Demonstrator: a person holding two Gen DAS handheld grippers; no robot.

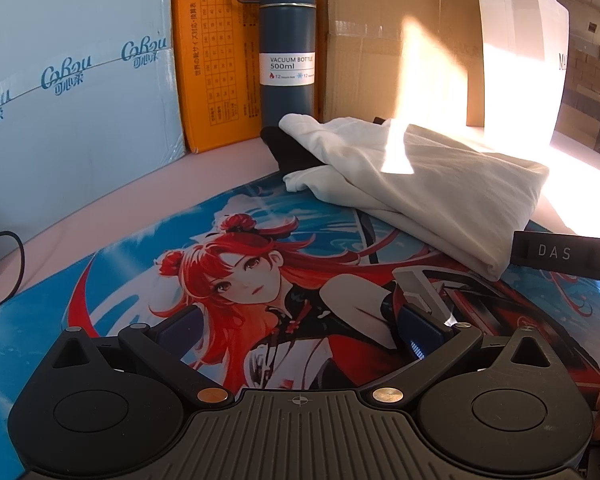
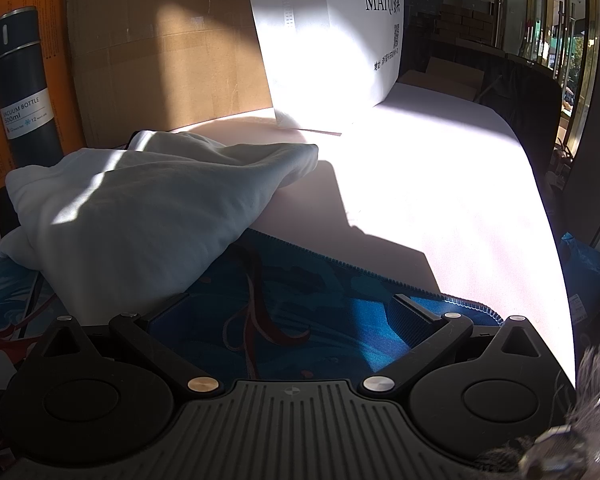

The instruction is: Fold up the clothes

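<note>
L gripper [image 1: 300, 320]: I've got it wide open, nothing in it, hovering low over the mat [image 1: 140, 300], lower centre of the left view.
R gripper [image 2: 296, 312]: also spread wide, empty, lower centre of the right view, near the mat's far edge.
R tool seen from L: a black finger marked DAS [image 1: 556, 254] pokes in at right edge, just beside the garment's near corner; touching or not, can't tell.
White garment [image 1: 412, 184]: bundled, roughly doubled over, centre-right of the left view; centre-left of the right view [image 2: 140, 216]. Sits partly on the mat, partly on the table [image 2: 440, 200].
Dark cloth [image 1: 288, 152]: black piece peeking out under the white one, just left of it, near the flask [image 1: 286, 48]. Sep. item or part of same, can't tell.
Backdrop: boxes [image 1: 80, 100] along top of frame, well apart from my grippers.
Light: hard sun patch across the garment & table, right half blown out.
Progress, my read: early-to-mid. The garment looks loosely folded, edges not squared, lumpy.
Left to do: prob. flatten it, line up the edges, finish the fold; dark cloth too, if it counts.
Risk: thick, soft fabric, may slump when I pinch a corner.
</note>
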